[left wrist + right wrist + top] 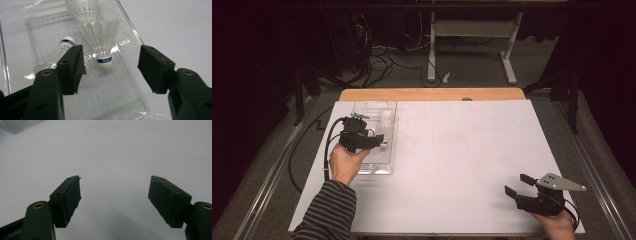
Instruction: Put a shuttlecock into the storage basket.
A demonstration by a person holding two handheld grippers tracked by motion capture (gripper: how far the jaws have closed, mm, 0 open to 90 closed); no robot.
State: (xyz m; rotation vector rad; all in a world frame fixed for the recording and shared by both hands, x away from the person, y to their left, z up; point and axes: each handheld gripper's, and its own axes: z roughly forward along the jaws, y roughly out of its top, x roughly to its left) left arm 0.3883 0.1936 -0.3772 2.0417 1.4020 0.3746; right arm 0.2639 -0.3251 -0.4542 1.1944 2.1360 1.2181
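Surface (462, 150): white sheet, bare at centre.
Tray (374, 167): clear, corrals shuttlecocks (103, 45).
Left gripper (110, 67): fingers released (poised astride one cork).
Right gripper (115, 200): fingers released, idle.

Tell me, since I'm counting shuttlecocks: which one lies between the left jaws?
The shuttlecock whose blue band reads PEAK, cork toward the camera; the others lie beside and behind it.

high view: above near edge, looking forward and down on table (452, 150) | left gripper view: close over clear tray (140, 40), shared with high view | right gripper view: low over bare tabletop
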